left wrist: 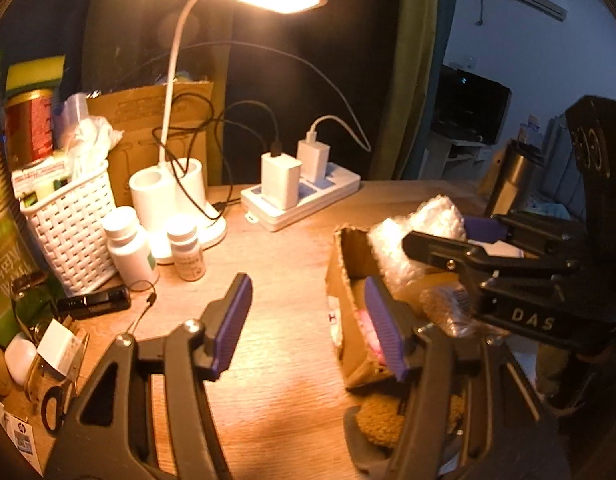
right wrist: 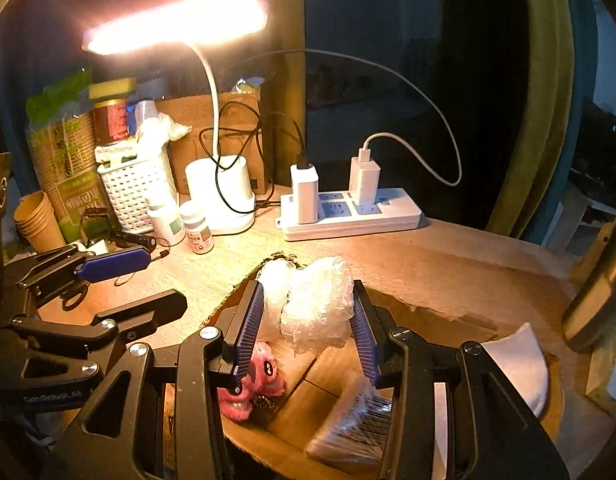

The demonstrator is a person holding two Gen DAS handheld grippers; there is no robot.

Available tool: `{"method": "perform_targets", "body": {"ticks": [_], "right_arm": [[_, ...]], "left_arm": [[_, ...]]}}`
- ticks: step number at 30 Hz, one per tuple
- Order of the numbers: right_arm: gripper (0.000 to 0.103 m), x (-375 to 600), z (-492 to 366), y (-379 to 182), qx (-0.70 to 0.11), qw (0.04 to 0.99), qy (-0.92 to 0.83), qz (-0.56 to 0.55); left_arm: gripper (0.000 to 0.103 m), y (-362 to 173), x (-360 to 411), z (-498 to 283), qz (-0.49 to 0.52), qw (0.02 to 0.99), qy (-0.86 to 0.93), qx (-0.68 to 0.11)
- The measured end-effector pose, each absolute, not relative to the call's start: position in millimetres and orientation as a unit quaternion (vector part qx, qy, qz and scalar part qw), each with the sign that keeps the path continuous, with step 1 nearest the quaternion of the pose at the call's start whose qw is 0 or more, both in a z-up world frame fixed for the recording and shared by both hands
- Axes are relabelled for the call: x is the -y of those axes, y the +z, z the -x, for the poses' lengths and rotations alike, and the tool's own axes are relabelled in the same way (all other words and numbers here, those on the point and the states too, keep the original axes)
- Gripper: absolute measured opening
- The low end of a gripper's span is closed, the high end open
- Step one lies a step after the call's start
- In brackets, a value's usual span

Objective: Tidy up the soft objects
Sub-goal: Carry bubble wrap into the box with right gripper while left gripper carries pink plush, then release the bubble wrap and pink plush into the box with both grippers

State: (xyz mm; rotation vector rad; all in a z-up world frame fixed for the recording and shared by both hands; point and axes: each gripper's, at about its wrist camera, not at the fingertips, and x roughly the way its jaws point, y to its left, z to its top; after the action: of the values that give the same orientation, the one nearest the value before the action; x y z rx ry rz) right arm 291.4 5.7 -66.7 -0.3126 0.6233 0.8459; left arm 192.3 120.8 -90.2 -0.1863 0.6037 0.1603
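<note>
Here the right gripper (right wrist: 308, 328) pinches crinkly bubble wrap (right wrist: 314, 304) above the torn cardboard box (right wrist: 291, 432); the left gripper (left wrist: 308, 320) gapes empty beside it.

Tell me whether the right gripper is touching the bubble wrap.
Touching: the right wrist view shows the right gripper pressing its pads against both sides of the bubble wrap.

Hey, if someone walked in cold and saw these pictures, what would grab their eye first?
The glowing white gooseneck desk lamp at the back of the wooden table dominates. Below it, the right claw clamps a crinkly clear bubble-wrap bundle over the open brown cardboard box, where a fuzzy pink plush toy lies.
</note>
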Motion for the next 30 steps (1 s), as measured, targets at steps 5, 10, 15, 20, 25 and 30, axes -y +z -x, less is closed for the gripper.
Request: {"method": "perform_targets", "body": {"ticks": [5, 10, 15, 20, 25, 30], "right_arm": [[0.045, -16.1, -300.2, -77.2, -0.319, 0.847, 0.402, 0.137], [0.05, -22.0, -308.5, -90.0, -0.343, 0.842, 0.394, 0.137], [0.063, -18.1, -309.6, -87.3, -0.346, 0.842, 0.395, 0.126], [0.063, -10.0, -309.4, -82.6, -0.342, 0.851, 0.381, 0.12], [0.063, 1.5, -298.0, -69.3, -0.323, 0.86, 0.375, 0.123], [0.063, 13.3, -282.8, -59.0, -0.304, 0.869, 0.367, 0.13]], "left_arm": [[0.06, -95.1, -131.7, -194.8, 0.109, 0.942, 0.083, -0.307], [0.06, -96.8, -135.5, -194.0, 0.12, 0.94, 0.082, -0.31], [0.06, -96.2, -134.3, -193.2, 0.117, 0.94, 0.081, -0.309], [0.06, -95.2, -131.5, -192.8, 0.111, 0.941, 0.079, -0.308], [0.06, -92.6, -128.4, -191.8, 0.107, 0.944, 0.075, -0.304], [0.06, -88.2, -120.6, -187.7, 0.099, 0.949, 0.064, -0.294]]}}
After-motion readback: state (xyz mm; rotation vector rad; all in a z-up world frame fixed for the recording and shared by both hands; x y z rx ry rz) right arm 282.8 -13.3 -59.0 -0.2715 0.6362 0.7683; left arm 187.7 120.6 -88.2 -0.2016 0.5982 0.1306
